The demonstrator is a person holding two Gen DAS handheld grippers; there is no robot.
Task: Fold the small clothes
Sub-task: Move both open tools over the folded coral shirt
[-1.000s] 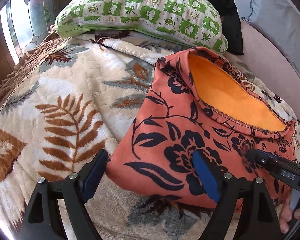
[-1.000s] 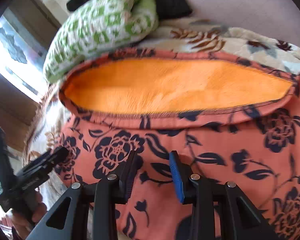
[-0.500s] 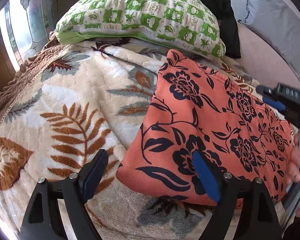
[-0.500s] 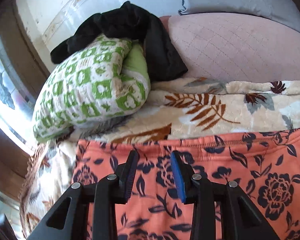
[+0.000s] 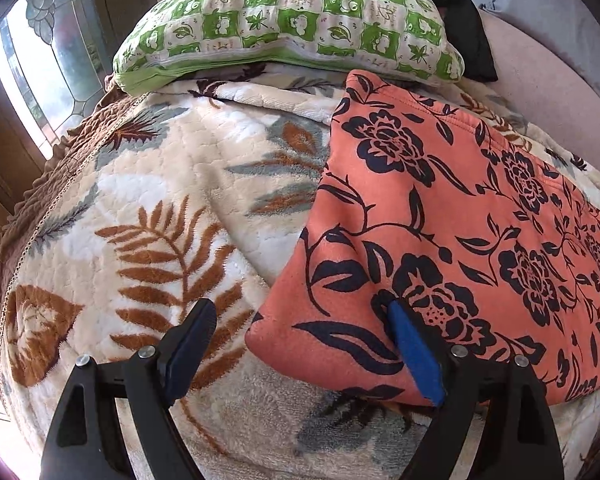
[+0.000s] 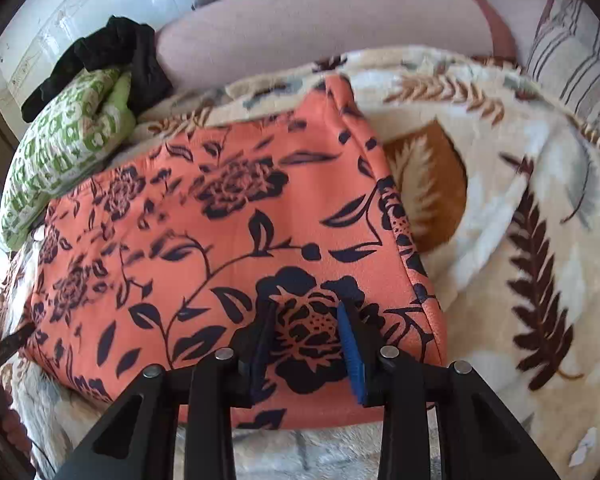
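Observation:
An orange garment with a dark floral print (image 5: 440,220) (image 6: 220,240) lies folded flat on the bed, only its printed side showing. My left gripper (image 5: 300,312) is open wide at its near left corner. One finger hangs over the blanket, and the blue-padded finger (image 5: 412,352) rests on the cloth. My right gripper (image 6: 305,308) hovers over the garment's near right end with a narrow gap between its jaws. The print lies flat below that gap, and no cloth is pinched.
A leaf-patterned cream blanket (image 5: 140,200) (image 6: 520,200) covers the bed. At the head lie a green checked pillow (image 5: 292,12) (image 6: 64,144) and a black cloth (image 6: 112,52), in front of a pink padded headboard (image 6: 320,28). A striped cushion (image 6: 580,60) is far right. A window (image 5: 32,72) is at left.
The garment's plain orange lining, showing a second ago, is now covered by printed cloth. My right gripper swept from the middle to the far edge, then to the near right end. It left the left wrist view.

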